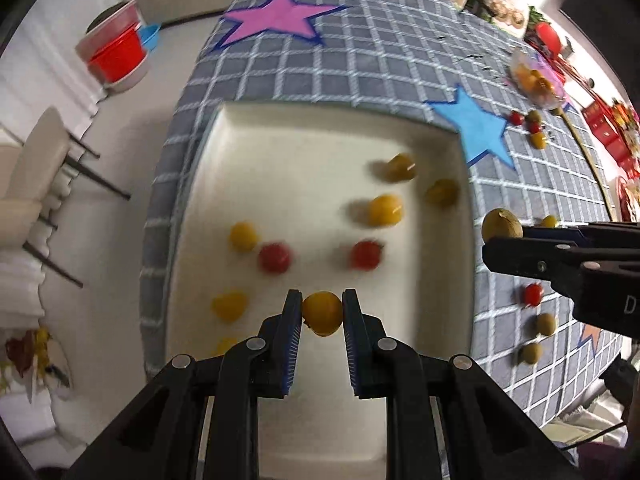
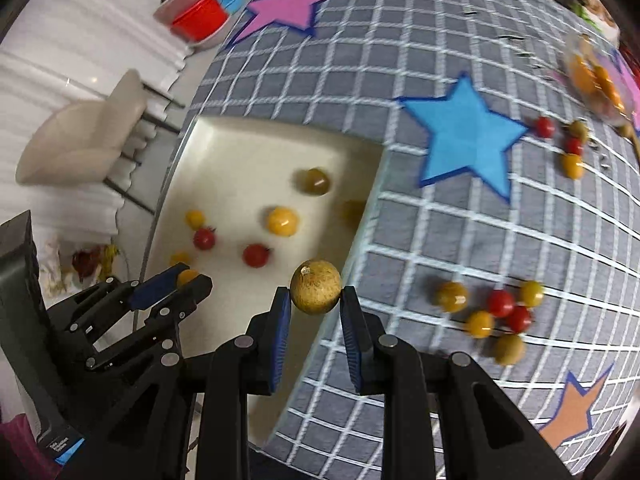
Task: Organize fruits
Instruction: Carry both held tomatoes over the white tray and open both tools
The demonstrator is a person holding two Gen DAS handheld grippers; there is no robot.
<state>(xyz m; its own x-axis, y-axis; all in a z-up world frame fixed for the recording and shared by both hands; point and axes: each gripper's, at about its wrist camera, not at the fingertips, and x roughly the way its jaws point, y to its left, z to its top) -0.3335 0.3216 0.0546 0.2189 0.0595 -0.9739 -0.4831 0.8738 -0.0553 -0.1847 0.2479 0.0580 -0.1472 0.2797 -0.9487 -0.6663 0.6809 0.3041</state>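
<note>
Over the white tray (image 1: 256, 152) lying at the left edge of the table (image 1: 380, 52), the left hand-held gripper (image 1: 322, 312) is clamping a yellow cherry tomato (image 1: 322, 313) between its blue-padded fingers (image 1: 291, 320), above the tray's near portion. The right hand-held gripper (image 2: 316, 300) is gripping a brown longan (image 2: 315, 287) at its fingertips, positioned above the tray's right rim where it is meeting the checked tablecloth (image 2: 440, 240); the left wrist view is showing the same longan (image 1: 502, 224) held just beyond that rim.

Inside the tray, loose fruit is lying scattered: two red tomatoes (image 1: 274, 258), several yellow ones (image 1: 385, 210) and two duller olive-toned pieces (image 1: 401, 167) toward the far right corner. Motion blur is preventing finer identification.

On the tablecloth to the right of the tray, a cluster of unsorted fruit (image 2: 500, 312) is resting near the table's near edge, red, yellow and olive pieces touching or just beside one another. A second small group (image 2: 568, 148) is lying farther back, beyond a blue star patch (image 2: 464, 136). A clear container of orange fruit (image 2: 596, 80) is standing near the table's far right edge. A pink star patch (image 2: 288, 8) is marking the far left corner.
</note>
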